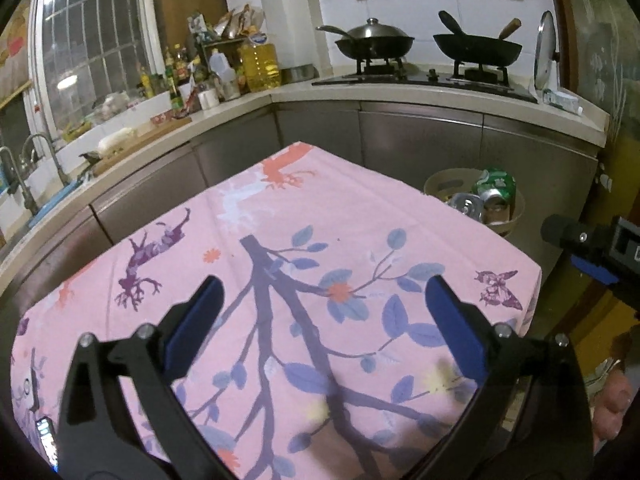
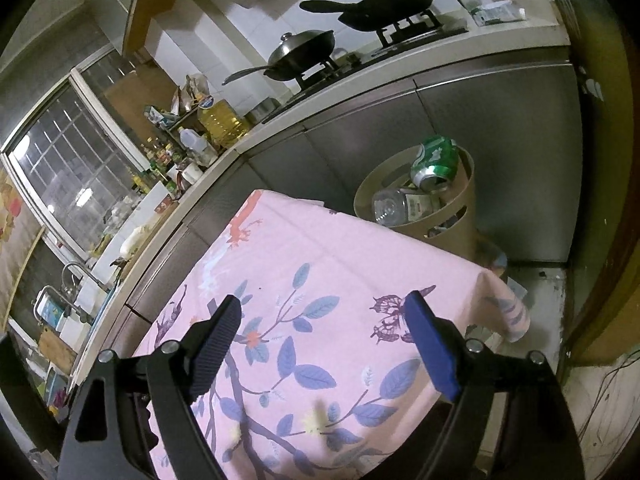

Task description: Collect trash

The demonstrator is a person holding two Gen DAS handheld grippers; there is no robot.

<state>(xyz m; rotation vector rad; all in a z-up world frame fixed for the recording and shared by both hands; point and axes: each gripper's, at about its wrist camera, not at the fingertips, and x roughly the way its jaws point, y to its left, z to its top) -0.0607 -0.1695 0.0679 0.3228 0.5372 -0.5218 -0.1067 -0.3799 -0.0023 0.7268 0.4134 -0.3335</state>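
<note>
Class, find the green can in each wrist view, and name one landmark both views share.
Left wrist: green can at right of centre, in the bin beyond the table's far right edge.
Right wrist: green can upper right of centre, atop the bin.
Shared landmark: the lidded wok on the stove.

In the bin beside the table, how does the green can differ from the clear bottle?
The green can is opaque, coloured metal; the clear bottle is see-through plastic with a pale label. The green can sits higher, poking above the rim of the bin; the clear bottle lies lower, on its side. The can is shorter, the bottle longer. Both are tilted, inside the same bin.
</note>
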